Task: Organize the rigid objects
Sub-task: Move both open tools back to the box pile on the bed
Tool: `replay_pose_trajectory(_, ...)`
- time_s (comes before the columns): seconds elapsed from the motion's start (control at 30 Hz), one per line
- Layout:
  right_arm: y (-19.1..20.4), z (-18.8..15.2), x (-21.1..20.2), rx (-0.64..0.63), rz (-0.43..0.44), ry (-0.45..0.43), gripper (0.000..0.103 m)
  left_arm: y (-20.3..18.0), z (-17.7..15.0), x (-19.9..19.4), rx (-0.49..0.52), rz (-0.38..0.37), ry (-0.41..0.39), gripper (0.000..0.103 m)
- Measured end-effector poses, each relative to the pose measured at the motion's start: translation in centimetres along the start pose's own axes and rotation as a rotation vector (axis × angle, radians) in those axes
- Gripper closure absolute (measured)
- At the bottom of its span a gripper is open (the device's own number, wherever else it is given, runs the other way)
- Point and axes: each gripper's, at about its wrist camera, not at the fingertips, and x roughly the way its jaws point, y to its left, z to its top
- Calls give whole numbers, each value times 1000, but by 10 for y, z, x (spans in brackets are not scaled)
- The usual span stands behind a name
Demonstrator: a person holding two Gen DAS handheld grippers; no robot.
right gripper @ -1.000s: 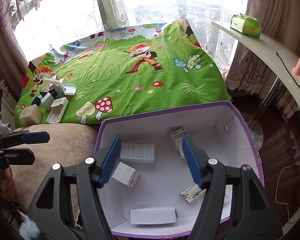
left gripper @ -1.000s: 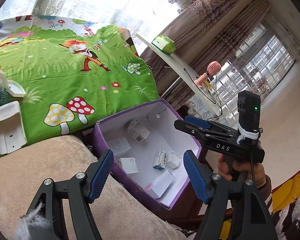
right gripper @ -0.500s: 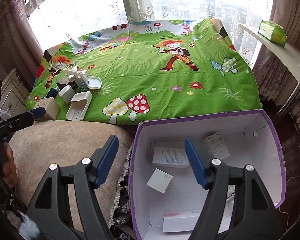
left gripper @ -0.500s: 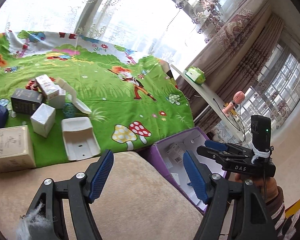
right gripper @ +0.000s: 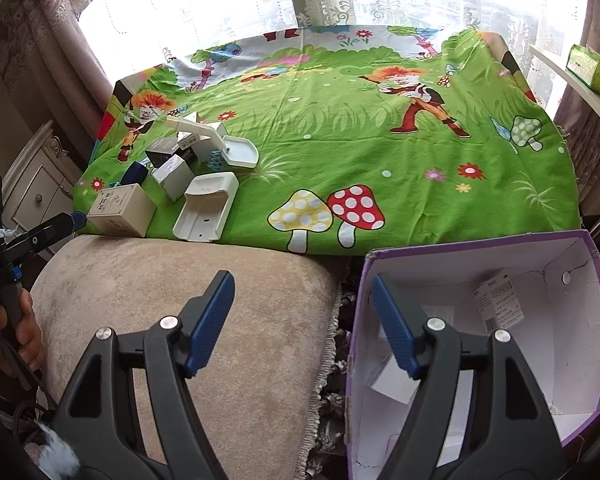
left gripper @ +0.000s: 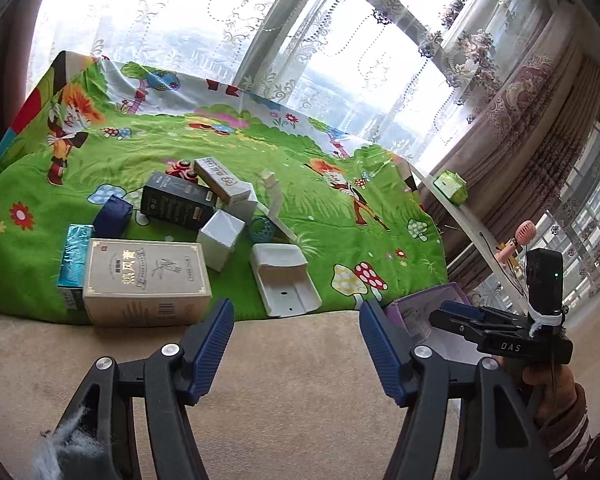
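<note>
While both grippers gape, the purple box (right gripper: 596,320) holds small cartons (right gripper: 496,300).

On the green cloth (left gripper: 228,152) there is one group of things at the left of the frame. It has seven boxes: one large beige box (left gripper: 146,282), one teal box (left gripper: 73,258), one dark blue box (left gripper: 112,214), one black box (left gripper: 176,202), one tan box (left gripper: 222,180) and two white boxes (left gripper: 220,236). There are two white plastic holders (left gripper: 284,280), one red toy (left gripper: 182,168) and one blue mesh ball (left gripper: 261,229). One purple box (right gripper: 598,320) holds at least three small cartons (right gripper: 496,298).
</note>
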Motion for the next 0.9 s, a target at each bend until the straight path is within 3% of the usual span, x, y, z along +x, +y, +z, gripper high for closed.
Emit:
replay_pose_trajectory(0.37,42,9,41,-18,42,49,28,48,8,-16,-69,124,-31,52)
replay_pose_trajectory(0.57,61,18,65,-42,51,82,28,85,14,-17,-130,263,-7,52)
replay_pose_trajectory(0.9,83,36,90,-70,49,100,28,121,22,-5,-156,427,49,54)
